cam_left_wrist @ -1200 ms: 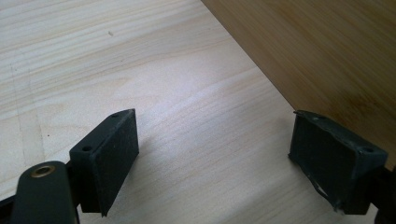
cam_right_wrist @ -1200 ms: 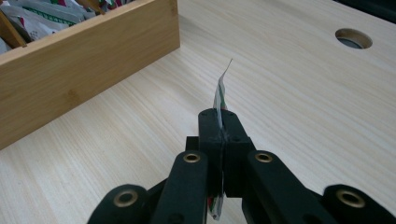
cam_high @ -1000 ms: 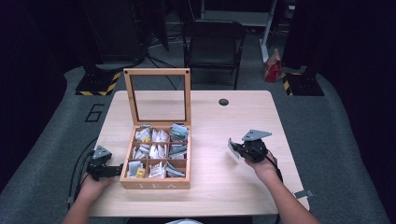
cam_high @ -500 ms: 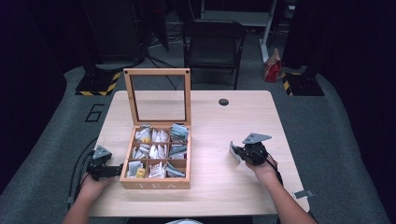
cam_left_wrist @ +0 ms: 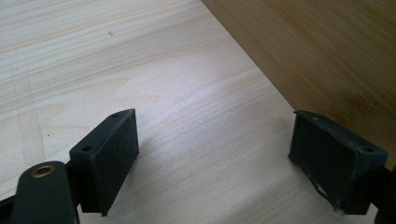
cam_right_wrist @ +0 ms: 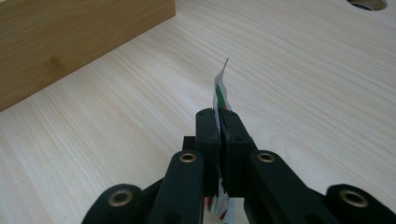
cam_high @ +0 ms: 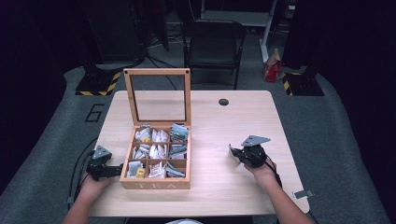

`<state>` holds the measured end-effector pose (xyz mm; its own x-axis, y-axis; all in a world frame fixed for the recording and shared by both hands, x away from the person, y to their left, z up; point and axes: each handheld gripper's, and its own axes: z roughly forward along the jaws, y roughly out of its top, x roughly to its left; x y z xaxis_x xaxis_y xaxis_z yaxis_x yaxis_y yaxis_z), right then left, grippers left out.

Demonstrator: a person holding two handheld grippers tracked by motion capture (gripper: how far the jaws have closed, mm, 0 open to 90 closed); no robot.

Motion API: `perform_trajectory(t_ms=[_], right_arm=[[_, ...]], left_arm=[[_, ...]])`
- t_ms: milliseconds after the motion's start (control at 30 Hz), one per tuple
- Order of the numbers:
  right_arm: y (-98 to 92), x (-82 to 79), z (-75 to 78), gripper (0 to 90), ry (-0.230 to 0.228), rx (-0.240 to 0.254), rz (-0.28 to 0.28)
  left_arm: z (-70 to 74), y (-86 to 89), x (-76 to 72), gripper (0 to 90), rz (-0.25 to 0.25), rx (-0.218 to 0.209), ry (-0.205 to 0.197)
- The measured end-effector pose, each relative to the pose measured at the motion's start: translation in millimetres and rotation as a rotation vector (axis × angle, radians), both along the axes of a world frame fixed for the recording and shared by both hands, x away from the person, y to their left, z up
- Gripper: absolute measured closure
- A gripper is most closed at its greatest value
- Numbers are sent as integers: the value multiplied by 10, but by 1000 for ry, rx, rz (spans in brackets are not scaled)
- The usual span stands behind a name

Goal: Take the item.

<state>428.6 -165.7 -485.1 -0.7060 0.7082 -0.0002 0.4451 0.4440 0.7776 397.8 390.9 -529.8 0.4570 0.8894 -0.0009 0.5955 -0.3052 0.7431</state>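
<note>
Right gripper [cam_right_wrist: 219, 122] jaws pinch tea sachet [cam_right_wrist: 220, 91] edge-on above table [cam_right_wrist: 303, 84]; wooden box [cam_right_wrist: 70, 42] upper left

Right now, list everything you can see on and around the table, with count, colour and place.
tea box: one, light wood, lid up, table's left half
sachets in box: many, mostly white and grey, across its compartments
tea sachet: one, white with green and red, pinched upright in right gripper
table: one, pale wood, centre
cable hole: one, dark, far side of the table
chair: one, black, beyond table
left gripper: one, black, fingers apart beside the box's left wall
right gripper: one, black, shut on tea sachet, table's right half
</note>
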Motion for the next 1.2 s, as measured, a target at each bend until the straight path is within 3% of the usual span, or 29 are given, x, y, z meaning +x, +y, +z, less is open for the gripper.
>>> perform_trajectory(t_ms=[100, 333, 667, 1200], right_arm=[[15, -8, -9, 842, 1, 3, 11], [33, -11, 4, 570, 30, 48, 0], [107, -92, 78, 501, 21, 69, 28], [29, -171, 172, 468, 8, 82, -5]], left_arm=[[0, 0, 0, 152, 0, 0, 0], [0, 0, 0, 152, 0, 0, 0], [0, 0, 0, 152, 0, -1, 0], [0, 0, 0, 152, 0, 0, 0]])
